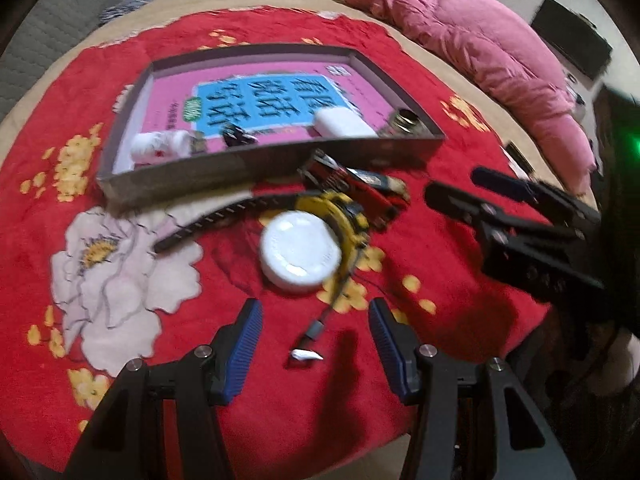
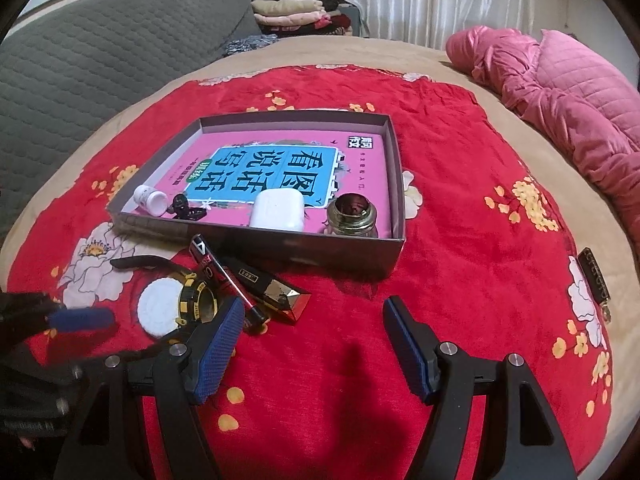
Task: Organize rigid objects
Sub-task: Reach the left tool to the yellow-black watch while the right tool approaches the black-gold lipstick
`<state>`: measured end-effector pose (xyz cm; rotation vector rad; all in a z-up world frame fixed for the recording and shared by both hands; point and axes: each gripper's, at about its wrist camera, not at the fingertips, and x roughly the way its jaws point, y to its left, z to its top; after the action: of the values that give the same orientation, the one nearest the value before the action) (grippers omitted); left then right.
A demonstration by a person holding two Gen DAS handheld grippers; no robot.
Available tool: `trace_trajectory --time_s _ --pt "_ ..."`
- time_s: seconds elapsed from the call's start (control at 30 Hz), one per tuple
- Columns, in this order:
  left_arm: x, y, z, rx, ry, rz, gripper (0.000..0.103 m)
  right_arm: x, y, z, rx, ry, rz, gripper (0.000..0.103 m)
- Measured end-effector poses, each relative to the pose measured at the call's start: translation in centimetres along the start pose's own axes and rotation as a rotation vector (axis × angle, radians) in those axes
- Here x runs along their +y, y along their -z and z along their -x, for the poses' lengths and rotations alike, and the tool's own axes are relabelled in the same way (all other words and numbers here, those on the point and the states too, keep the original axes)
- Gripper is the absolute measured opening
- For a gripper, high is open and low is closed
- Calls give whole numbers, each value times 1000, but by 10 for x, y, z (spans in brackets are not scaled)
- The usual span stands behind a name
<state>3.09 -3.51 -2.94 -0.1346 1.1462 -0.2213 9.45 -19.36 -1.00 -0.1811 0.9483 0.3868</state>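
A shallow grey box [image 2: 352, 254] lies on a red flowered blanket [image 2: 460, 240] spread over a bed. Its floor is covered by a pink and blue book [image 2: 272, 168]. Along the box's near wall sit a small white bottle [image 2: 151, 199] lying on its side, a little black object [image 2: 185, 206] just beside it, a white rounded case [image 2: 277, 210] and a glass jar [image 2: 352, 216] with a metal neck, standing in the near right corner.

Outside the box, close to its near wall, lies a small heap of loose things: a round white lid [image 1: 300, 252], a yellow and black watch [image 1: 344, 216] whose dark strap [image 1: 224, 218] stretches away to the left in the left wrist view, a red and black flat pack [image 2: 212, 268] and a shiny gold and black box [image 2: 280, 294]. The lid touches the watch. A short grey cable end [image 1: 316, 326] and a scrap of white paper [image 1: 306, 355] lie nearer the left camera.

The left tongs [image 1: 316, 346] hang over the blanket just short of the white lid, blue pads [image 1: 248, 344] apart and empty. The right tongs [image 2: 314, 350] stand wide apart over bare blanket, empty, their left pad [image 2: 218, 350] near the watch and the gold box.

A pink quilted jacket [image 2: 560, 92] lies at the bed's far right, and folded clothes [image 2: 292, 14] are stacked beyond it.
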Motion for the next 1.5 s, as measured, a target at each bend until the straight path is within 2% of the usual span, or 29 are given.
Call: trace_trajectory --time_s 0.17,0.5,0.57,0.63,0.73,0.87,1.07,1.17,1.3,1.5 --pt "-7 5 -9 36 64 -11 55 0 0 0 0 -1 2 73" --pt "2 9 -19 43 108 7 54 1 1 -5 10 -3 1 73" --pt "1 9 -20 37 98 -6 49 1 2 -6 11 -4 1 73" --pt "0 8 -21 35 89 -15 35 1 2 -6 12 -2 -1 73" --pt "-1 7 -23 42 97 -28 21 -1 2 -7 12 5 -7 73" --pt "-7 8 -24 42 79 -74 16 -3 3 -9 15 7 -10 73" --pt "-11 10 -27 44 63 -111 15 5 7 -13 25 -6 46 73" --pt "-9 8 -28 48 68 -93 15 6 7 -19 36 -6 60 73" --pt "-8 8 -29 43 73 -77 14 2 6 -32 55 42 98 73" --pt "-2 8 -29 41 99 -41 14 -2 1 -47 70 26 161 73"
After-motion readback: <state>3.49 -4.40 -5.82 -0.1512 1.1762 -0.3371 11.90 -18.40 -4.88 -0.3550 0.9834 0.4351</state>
